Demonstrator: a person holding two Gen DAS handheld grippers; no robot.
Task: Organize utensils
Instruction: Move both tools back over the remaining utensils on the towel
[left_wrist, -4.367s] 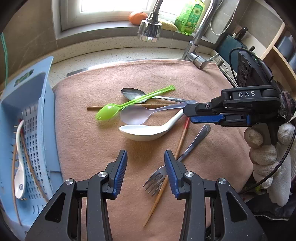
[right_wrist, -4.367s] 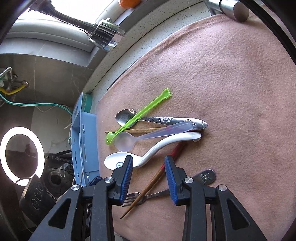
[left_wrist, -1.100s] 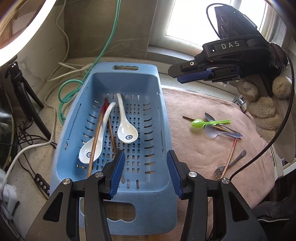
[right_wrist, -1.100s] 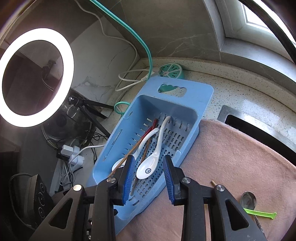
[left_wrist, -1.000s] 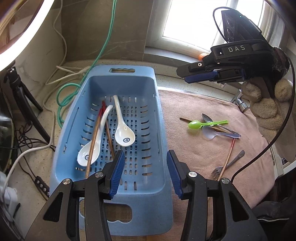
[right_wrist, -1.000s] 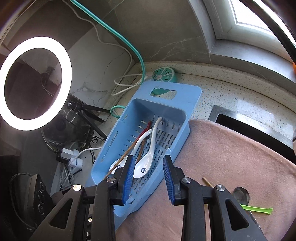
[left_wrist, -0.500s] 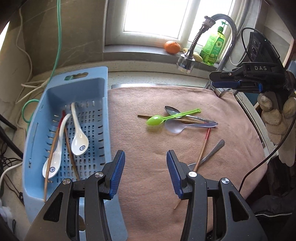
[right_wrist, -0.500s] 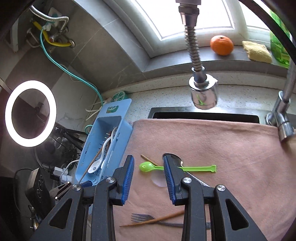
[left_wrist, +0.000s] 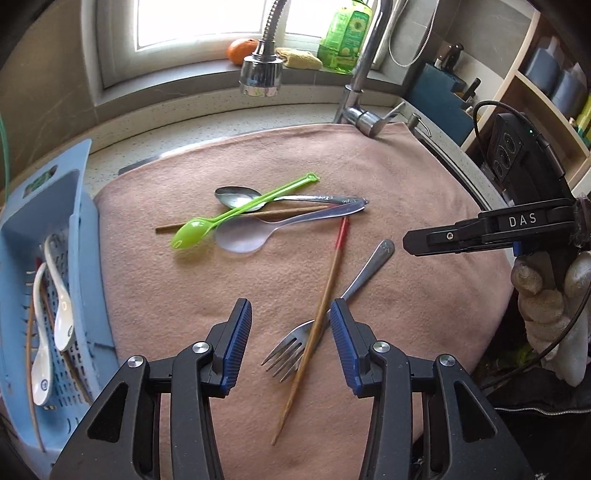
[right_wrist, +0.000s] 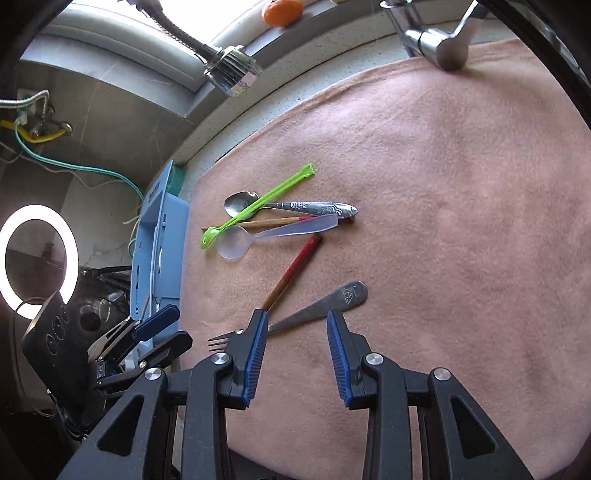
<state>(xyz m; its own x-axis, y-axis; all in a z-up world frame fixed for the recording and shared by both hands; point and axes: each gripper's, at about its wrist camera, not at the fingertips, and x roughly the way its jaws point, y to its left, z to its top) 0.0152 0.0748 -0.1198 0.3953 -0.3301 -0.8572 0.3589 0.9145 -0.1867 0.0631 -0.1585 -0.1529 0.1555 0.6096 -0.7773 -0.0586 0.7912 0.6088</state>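
Observation:
On the pink cloth (left_wrist: 406, 192) lie a green plastic spoon (left_wrist: 236, 212), a metal spoon (left_wrist: 236, 195), a clear plastic spoon (left_wrist: 258, 230), a brown chopstick (left_wrist: 240, 216), a red-tipped chopstick (left_wrist: 321, 306) and a metal fork (left_wrist: 347, 290). My left gripper (left_wrist: 291, 341) is open and empty, over the fork's tines and the red-tipped chopstick. My right gripper (right_wrist: 297, 352) is open and empty, above the fork's handle (right_wrist: 325, 302). The blue basket (left_wrist: 79, 206) at the left holds two white spoons (left_wrist: 59, 302) and chopsticks.
A tap head (left_wrist: 261, 75) hangs over the back of the cloth, with the tap base (left_wrist: 364, 118) at the back right. An orange (left_wrist: 242, 50) and a green bottle (left_wrist: 341, 37) stand on the window sill. Shelves are at the far right.
Both grippers have swung from the blue basket back over the cloth. A white spoon that lay on the cloth 4.4 s ago is now in the basket.

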